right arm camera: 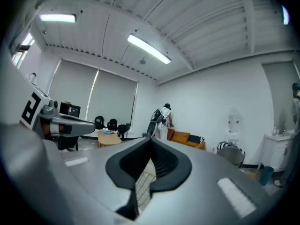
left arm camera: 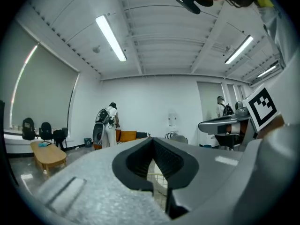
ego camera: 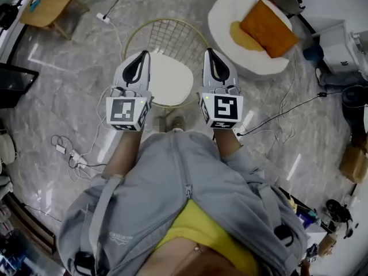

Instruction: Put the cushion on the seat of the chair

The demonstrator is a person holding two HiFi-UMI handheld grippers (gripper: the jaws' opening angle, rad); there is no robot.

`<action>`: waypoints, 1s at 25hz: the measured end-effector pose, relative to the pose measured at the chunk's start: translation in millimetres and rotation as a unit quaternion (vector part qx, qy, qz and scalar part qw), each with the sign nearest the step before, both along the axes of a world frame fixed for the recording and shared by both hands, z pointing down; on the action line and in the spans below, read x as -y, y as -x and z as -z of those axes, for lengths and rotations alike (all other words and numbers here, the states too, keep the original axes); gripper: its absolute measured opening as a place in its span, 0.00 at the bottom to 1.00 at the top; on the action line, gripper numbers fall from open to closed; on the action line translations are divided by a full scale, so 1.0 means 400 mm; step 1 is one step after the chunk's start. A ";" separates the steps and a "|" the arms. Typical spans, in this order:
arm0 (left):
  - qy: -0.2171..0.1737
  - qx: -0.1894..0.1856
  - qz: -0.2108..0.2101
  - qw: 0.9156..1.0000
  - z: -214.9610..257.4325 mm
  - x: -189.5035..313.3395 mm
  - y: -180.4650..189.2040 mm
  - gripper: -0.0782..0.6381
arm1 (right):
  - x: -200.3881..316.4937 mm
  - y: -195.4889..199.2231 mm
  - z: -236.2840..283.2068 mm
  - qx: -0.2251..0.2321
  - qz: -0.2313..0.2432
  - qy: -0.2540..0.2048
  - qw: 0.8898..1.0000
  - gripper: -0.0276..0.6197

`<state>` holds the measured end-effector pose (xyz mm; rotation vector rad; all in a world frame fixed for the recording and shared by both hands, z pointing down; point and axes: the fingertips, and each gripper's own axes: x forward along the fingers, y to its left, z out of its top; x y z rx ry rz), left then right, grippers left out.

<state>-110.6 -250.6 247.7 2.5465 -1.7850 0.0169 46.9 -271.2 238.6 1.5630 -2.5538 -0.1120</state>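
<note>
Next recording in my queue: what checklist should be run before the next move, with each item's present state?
1. Left gripper shut and empty: ok.
2. Right gripper shut and empty: ok.
3. White cushion on the wire chair seat: ok.
4. White cushion flat and centred: cannot tell; the grippers cover its sides.
5. Orange cushion lies apart, on the white round chair: ok.
6. Floor around the wire chair free of cables: not ok; a black cable runs nearby.

Office-like lab: strip lights (left arm camera: 111, 37), floor cables (ego camera: 72, 154)
</note>
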 end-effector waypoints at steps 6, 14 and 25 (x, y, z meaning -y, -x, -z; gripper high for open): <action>-0.039 0.009 0.013 0.999 0.105 -0.017 -0.020 0.12 | -0.040 -0.022 0.124 0.016 -0.004 -0.042 0.999 0.04; -0.043 0.010 0.018 0.999 0.107 -0.042 -0.040 0.12 | -0.061 -0.009 0.106 0.026 0.031 -0.029 0.999 0.04; -0.056 0.006 0.028 0.998 0.122 -0.084 -0.088 0.12 | -0.092 -0.045 0.091 0.025 0.054 -0.030 0.998 0.04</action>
